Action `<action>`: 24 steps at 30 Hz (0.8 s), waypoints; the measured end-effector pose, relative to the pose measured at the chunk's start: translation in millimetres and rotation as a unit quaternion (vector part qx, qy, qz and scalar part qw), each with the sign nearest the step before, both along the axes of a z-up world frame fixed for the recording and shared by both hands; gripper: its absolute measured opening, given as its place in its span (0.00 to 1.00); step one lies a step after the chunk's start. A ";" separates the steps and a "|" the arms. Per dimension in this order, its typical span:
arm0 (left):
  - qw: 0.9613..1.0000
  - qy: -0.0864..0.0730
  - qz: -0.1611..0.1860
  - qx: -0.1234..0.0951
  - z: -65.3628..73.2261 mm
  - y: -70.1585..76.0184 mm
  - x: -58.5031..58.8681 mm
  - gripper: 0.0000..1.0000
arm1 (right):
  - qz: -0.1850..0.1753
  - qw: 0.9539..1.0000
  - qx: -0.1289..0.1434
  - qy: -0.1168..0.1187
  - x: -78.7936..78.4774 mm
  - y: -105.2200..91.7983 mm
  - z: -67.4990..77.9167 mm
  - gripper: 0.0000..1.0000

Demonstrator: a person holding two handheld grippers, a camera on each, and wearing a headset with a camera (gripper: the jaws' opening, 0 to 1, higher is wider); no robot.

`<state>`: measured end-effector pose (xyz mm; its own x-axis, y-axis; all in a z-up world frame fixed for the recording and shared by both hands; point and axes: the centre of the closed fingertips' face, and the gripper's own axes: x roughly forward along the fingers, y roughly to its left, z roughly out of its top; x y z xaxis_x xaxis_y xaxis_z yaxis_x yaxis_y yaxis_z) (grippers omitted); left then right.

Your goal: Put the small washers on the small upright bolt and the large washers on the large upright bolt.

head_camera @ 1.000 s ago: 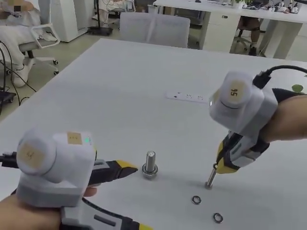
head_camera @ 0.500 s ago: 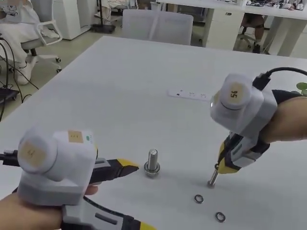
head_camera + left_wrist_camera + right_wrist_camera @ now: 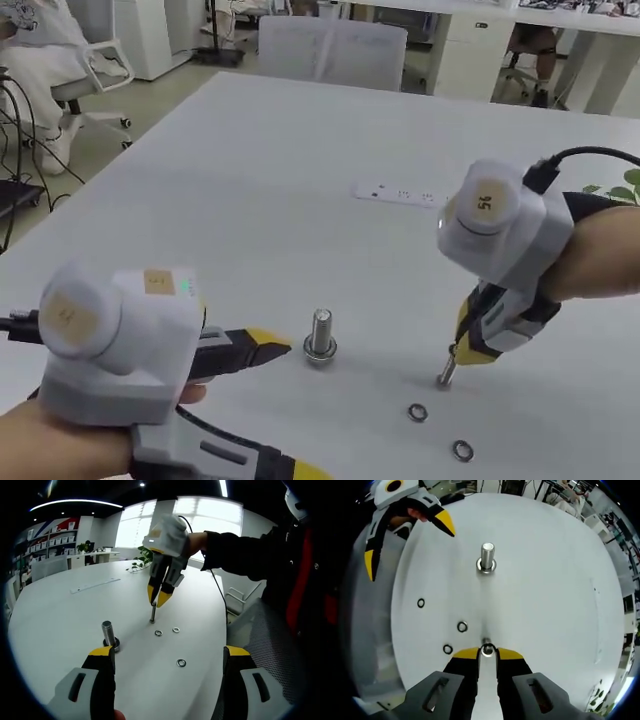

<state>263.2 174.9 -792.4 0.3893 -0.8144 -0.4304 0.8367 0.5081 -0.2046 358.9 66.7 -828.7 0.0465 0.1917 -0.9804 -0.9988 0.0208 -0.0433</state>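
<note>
little changed — right gripper (image 3: 455, 352) stays pinched on the small bolt (image 3: 445, 375), lower right; left gripper (image 3: 168, 652) spread — washers (image 3: 417, 411) unplaced.

Your left gripper (image 3: 168, 652) lies level, jaws spread wide — your right gripper (image 3: 488, 653) points steeply down, jaws drawn nearly together, wrist raised.

A broad white desk (image 3: 250, 180) carries everything here. Near its front edge a large bolt (image 3: 320, 335) stands upright on its wide base. Well apart to one side stands a thinner small bolt (image 3: 446, 373), also upright. Three loose washers (image 3: 158, 633) lie flat near the small bolt. Farther back lies a white power strip (image 3: 398, 195).
</note>
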 end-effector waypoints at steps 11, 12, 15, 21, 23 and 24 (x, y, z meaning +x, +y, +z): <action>1.000 0.000 0.004 0.001 0.5 1.4 0.8 0.89 | -0.002 1.000 -0.005 0.012 2.6 -1.1 -19.0 0.13; 1.000 0.001 0.004 0.002 0.4 1.6 0.9 0.89 | -0.003 1.000 -0.004 0.013 3.4 -0.9 -21.0 0.13; 1.000 0.001 0.005 0.002 0.2 1.7 0.8 0.89 | -0.003 1.000 -0.005 0.013 4.5 -1.4 -27.1 0.14; 1.000 0.002 0.007 0.004 -0.6 2.2 0.4 0.89 | -0.002 1.000 -0.009 0.016 3.6 -2.1 -36.7 0.14; 1.000 0.003 0.007 0.005 -0.8 2.3 0.2 0.89 | -0.001 1.000 -0.009 0.018 3.5 -2.0 -39.7 0.14; 1.000 0.003 0.007 0.005 -0.8 2.3 0.0 0.89 | -0.002 1.000 -0.009 0.019 3.3 -2.1 -40.9 0.14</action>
<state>263.2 177.3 -793.3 0.3983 -0.8045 -0.4406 0.8280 0.5220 -0.2046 362.2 64.6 -869.6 0.0106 0.1743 -0.9846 -0.9997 0.0237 -0.0066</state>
